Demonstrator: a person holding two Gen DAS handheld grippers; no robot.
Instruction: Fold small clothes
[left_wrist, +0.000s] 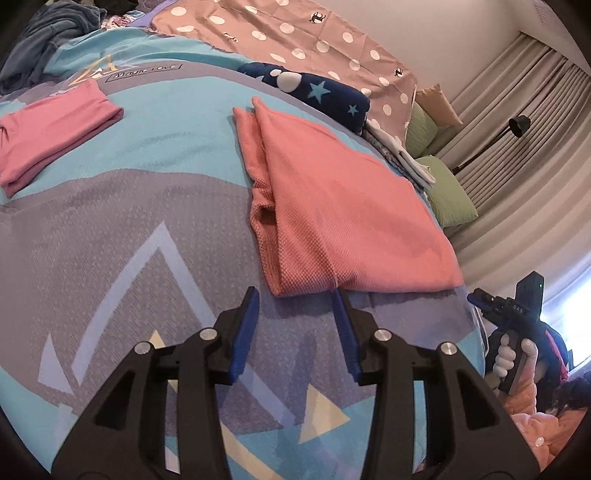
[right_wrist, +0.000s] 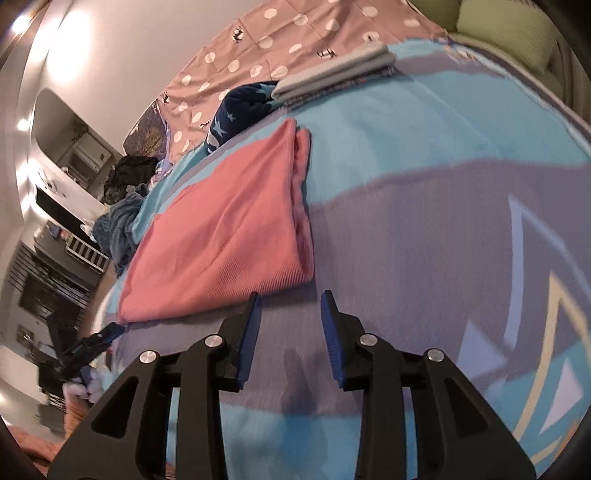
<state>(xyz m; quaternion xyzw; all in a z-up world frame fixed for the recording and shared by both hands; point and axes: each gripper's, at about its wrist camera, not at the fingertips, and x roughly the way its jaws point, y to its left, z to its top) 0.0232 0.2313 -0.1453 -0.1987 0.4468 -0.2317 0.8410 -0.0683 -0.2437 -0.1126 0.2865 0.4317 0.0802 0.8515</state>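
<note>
A coral knit garment (left_wrist: 343, 206) lies folded flat on the blue and grey bedspread (left_wrist: 147, 221). My left gripper (left_wrist: 295, 295) stands open just short of the garment's near edge, nothing pressed between its blue pads. A second, pink garment (left_wrist: 48, 136) lies folded at the far left. In the right wrist view the coral garment (right_wrist: 229, 229) lies ahead and to the left, and my right gripper (right_wrist: 291, 299) is open over bare bedspread beside its near right corner. Each gripper shows at the edge of the other's view: the right gripper (left_wrist: 480, 297) in a gloved hand, the left gripper (right_wrist: 107, 334) low at the left.
A navy star-print blanket (left_wrist: 321, 92) and a polka-dot sheet (left_wrist: 295, 33) lie behind the garment. A grey folded stack (right_wrist: 332, 77) sits at the far edge. Green pillows (left_wrist: 447, 195), a black floor lamp (left_wrist: 517, 125) and curtains stand at the right, a grey-blue clothes heap (left_wrist: 48, 40) at the far left.
</note>
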